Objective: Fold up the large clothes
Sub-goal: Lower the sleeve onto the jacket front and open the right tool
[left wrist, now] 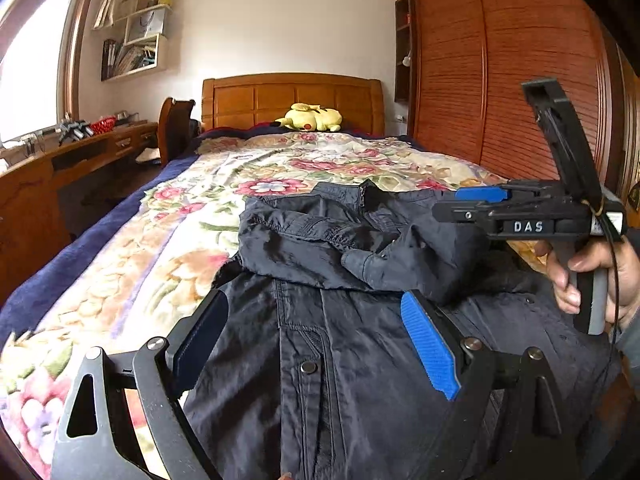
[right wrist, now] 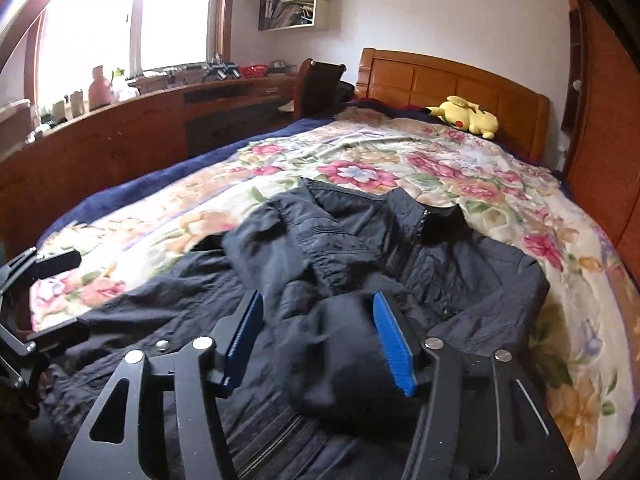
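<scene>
While the dark jacket [left wrist: 360,340] is lying front-up on the flowered blanket [left wrist: 160,248], well short of the headboard [left wrist: 292,98], one sleeve [left wrist: 320,236] is already sitting folded across its chest, just below the collar [right wrist: 400,208]. The right gripper [right wrist: 320,336] is hovering over that bunched sleeve end with its jaws standing apart, the cloth lying between the blue pads [right wrist: 394,344] but not pinched. The left gripper [left wrist: 316,336] is hanging over the jacket's lower front, beside the snap buttons [left wrist: 309,367], its jaws also wide apart and holding nothing.

Judging by this, the sleeve is being laid in place. To do it well, the cuff is wanting to be flattened and pulled straight across the chest, so no lump is remaining under later folds. The slippery cloth is likely sliding easily, so pressing gently is safer than tugging. The far sleeve, toward the wardrobe [left wrist: 500,80], is probably coming next.
</scene>
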`<move>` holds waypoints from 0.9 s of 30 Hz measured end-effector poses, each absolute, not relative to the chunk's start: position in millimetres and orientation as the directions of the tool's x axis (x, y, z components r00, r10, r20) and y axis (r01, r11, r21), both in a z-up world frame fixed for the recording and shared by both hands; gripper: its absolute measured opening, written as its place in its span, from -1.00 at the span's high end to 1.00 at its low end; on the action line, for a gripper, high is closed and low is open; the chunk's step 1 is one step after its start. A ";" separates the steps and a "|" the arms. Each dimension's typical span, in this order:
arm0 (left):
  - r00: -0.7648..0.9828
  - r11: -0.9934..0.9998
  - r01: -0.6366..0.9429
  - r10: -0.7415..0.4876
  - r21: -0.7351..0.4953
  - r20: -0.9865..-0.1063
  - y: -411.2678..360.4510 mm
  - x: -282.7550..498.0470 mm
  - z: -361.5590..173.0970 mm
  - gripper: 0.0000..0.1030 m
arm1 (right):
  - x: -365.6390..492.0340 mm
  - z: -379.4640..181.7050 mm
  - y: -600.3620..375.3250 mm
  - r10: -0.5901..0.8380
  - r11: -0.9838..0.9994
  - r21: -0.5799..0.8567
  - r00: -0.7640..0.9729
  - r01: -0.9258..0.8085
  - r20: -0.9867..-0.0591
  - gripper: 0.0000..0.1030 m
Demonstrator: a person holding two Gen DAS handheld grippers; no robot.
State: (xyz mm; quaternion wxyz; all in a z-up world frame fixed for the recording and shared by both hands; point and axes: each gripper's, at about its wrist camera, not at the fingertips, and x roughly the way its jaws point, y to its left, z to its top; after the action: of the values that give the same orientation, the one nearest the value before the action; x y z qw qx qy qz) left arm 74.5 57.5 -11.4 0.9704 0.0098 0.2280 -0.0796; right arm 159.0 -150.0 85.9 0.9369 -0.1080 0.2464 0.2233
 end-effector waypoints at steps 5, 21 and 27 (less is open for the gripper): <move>0.864 0.989 0.148 -0.138 -0.017 -0.484 54.2 65.8 -9.5 -0.73 | 137.0 85.4 -166.4 0.344 0.889 -0.102 0.797 -0.447 -0.496 -0.20; 0.825 0.971 0.238 -0.214 -0.022 -0.524 18.7 120.8 1.6 -0.73 | 100.2 66.4 -210.9 0.257 0.932 -0.094 0.819 -0.351 -0.513 -0.31; 0.790 0.968 0.252 -0.208 -0.004 -0.577 3.6 172.4 -8.8 -0.73 | 122.8 52.2 -213.7 0.269 0.944 -0.025 0.812 -0.329 -0.518 -0.43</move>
State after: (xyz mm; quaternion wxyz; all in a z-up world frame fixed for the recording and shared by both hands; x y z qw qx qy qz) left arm 172.4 3.6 -8.8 0.9452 0.0367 0.3007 -0.1216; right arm 122.8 -213.7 52.2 0.9501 -0.0568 0.2633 0.1573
